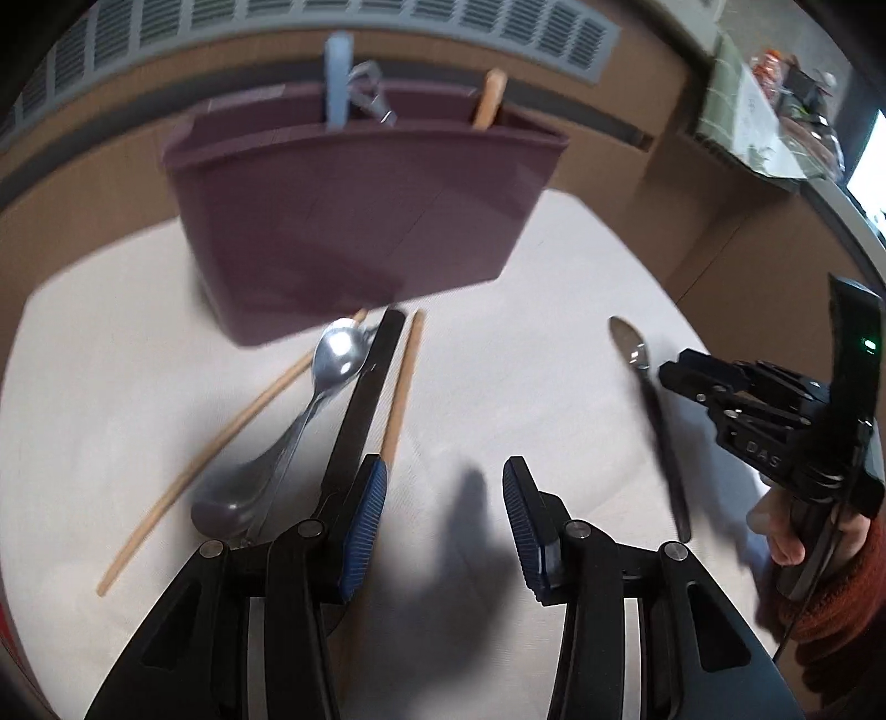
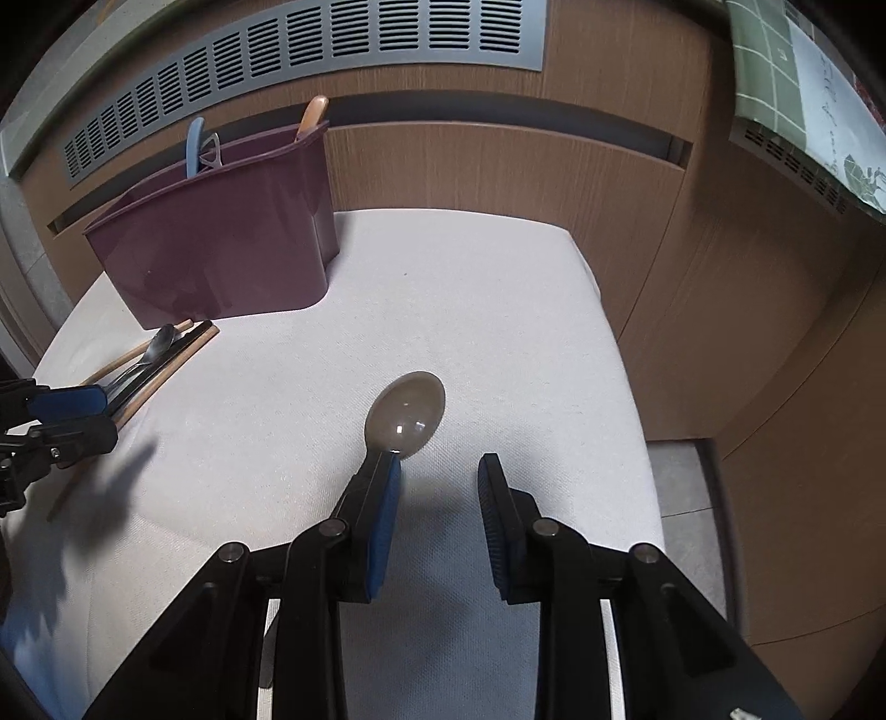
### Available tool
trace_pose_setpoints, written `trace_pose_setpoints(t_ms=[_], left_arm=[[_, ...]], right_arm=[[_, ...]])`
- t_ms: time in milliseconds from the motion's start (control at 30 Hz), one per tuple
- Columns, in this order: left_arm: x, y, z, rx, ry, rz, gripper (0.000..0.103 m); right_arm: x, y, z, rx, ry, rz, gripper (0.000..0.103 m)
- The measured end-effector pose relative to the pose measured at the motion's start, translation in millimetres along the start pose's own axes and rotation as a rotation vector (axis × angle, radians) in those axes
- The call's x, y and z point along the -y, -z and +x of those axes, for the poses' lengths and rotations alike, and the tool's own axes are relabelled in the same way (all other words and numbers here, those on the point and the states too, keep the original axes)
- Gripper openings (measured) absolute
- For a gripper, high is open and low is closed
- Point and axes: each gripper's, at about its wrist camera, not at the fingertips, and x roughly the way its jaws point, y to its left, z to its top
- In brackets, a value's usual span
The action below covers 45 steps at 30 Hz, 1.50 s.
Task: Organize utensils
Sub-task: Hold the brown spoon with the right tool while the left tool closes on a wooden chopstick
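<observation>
A maroon utensil caddy (image 1: 354, 221) stands at the back of the white cloth and also shows in the right wrist view (image 2: 221, 243). It holds a blue handle (image 1: 338, 83), a metal utensil and a wooden handle (image 1: 490, 102). On the cloth lie a silver spoon (image 1: 338, 354), a black chopstick (image 1: 365, 399) and two wooden chopsticks (image 1: 401, 387). My left gripper (image 1: 443, 509) is open and empty just right of them. My right gripper (image 2: 437, 493) is open. A dark-handled spoon (image 2: 407, 412) lies under its left finger.
The white cloth (image 2: 498, 310) covers a small table with its edge at the right. A wooden cabinet wall with a grey vent (image 2: 332, 50) runs behind. The right gripper and hand (image 1: 775, 432) show at the right of the left wrist view.
</observation>
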Motion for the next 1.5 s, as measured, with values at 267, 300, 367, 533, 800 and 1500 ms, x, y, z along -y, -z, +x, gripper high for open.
trace_pose_setpoints(t_ms=[267,300,367,533,800,1500], left_arm=[[7,7,8,-0.028,0.057,0.005,0.044],[8,8,7,-0.029,0.06,0.004,0.044],[8,10,6,-0.03,0.06,0.0,0.044],[10,10,5,-0.038,0.041,0.014,0.044],[21,-15,25,-0.05,-0.046,0.078,0.032],[19,20,-34,0.097,-0.036,0.026,0.006]], right_arm=[[3,0,8,-0.035,-0.028,0.059,0.026],[3,-2,10,-0.036,-0.035,0.071,0.027],[0,-7,14,-0.044,-0.056,0.083,0.027],[-27,-20,30,-0.064,-0.014,-0.001,0.03],[-20,-21,15,0.006,0.003,-0.043,0.026],[-40,-14,-48,0.134,-0.05,-0.067,0.026]])
